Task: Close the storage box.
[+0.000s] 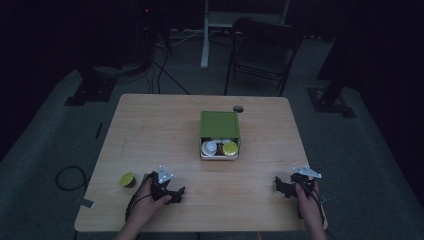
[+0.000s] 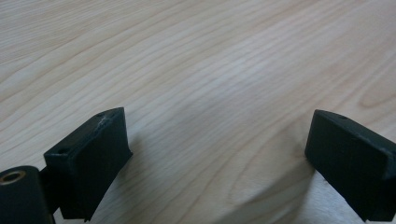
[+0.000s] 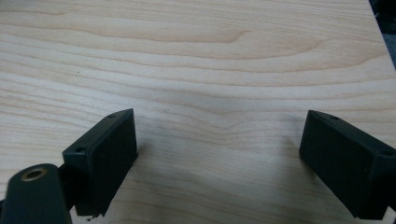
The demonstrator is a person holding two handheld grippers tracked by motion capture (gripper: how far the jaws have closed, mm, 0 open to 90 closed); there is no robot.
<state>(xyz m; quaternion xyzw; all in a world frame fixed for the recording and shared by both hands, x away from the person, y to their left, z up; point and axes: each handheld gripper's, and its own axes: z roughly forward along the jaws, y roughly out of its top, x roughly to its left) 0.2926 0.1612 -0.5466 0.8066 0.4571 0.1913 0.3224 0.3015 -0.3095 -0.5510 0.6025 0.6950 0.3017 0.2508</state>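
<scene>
A green box (image 1: pixel 220 127) stands in the middle of the wooden table (image 1: pixel 150 130), its open near end showing a white capsule (image 1: pixel 209 148) and a yellow-green capsule (image 1: pixel 230 148). Another yellow-green capsule (image 1: pixel 128 179) lies alone near the table's front left. My left gripper (image 1: pixel 176 194) rests just right of that capsule, pointing right. Its jaws stand open over bare wood (image 2: pixel 215 93) with nothing between them. My right gripper (image 1: pixel 280 185) sits at the front right, pointing left. It is open too, with bare table (image 3: pixel 219 84) between its jaws.
A small dark hole (image 1: pixel 238 108) marks the table behind the box. A folding chair (image 1: pixel 262 50) and a white stand (image 1: pixel 206 35) are beyond the far edge. A cable loop (image 1: pixel 70 177) lies on the floor at left.
</scene>
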